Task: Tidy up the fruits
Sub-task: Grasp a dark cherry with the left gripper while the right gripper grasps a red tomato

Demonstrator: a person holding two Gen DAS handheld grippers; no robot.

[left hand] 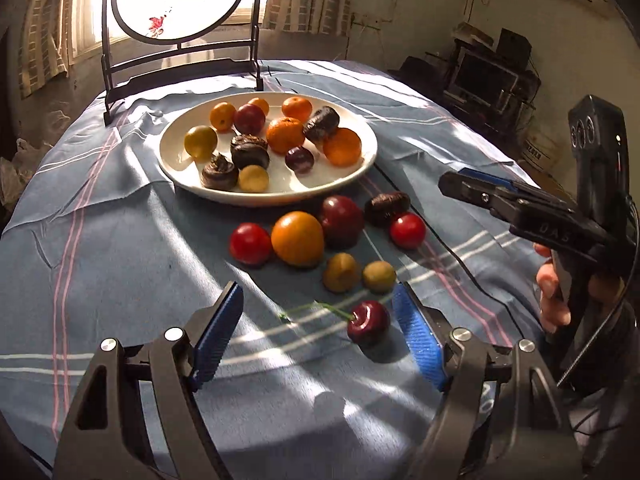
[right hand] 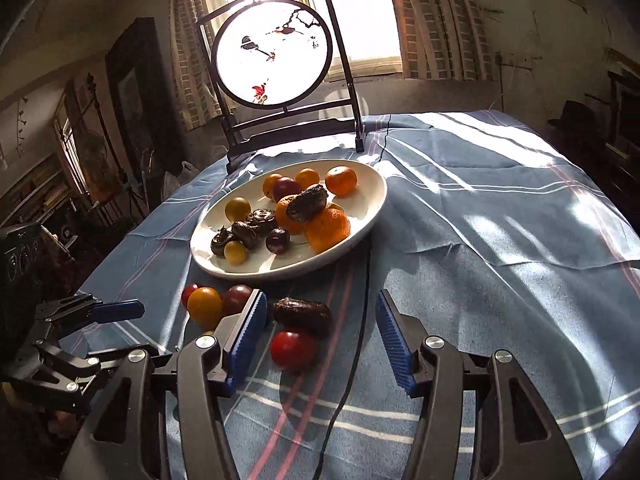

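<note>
A: Blue-padded left gripper (left hand: 318,336) sits nearest the lens, jaws standing wide apart, pads pressing on nothing. One dark red cherry (left hand: 368,322) with a green stem lies on the cloth between them, close to the right-hand pad, not touching so far as I can tell.

B: And beyond it?

A: Loose fruit on the blue striped tablecloth (left hand: 120,240), toward 12 o'clock from the cherry: two small yellow-green fruits (left hand: 360,272) side by side, then a large orange fruit (left hand: 297,238) flanked by a red tomato (left hand: 250,243) at 9 o'clock and a dark red plum (left hand: 341,216) at 1 o'clock. A dark wrinkled fruit (left hand: 386,208) and a second red tomato (left hand: 407,230) lie further right.

B: The plate?

A: White plate (left hand: 176,160) further up at 12 o'clock, holding mandarins, small yellow fruits, dark red plums and dark wrinkled fruits. A round painted screen on a black stand (left hand: 180,64) is behind it, backlit by the window.

B: Right side?

A: Right gripper (right hand: 322,330) also has its jaws apart, gripping nothing. Between them on the cloth: the red tomato (right hand: 292,350) and, just past it, the dark wrinkled fruit (right hand: 302,315), both nearer the left-hand pad. A black cable (right hand: 352,360) runs along the cloth there. In the left view a hand (left hand: 554,292) holds that gripper's handle at 3 o'clock.
</note>
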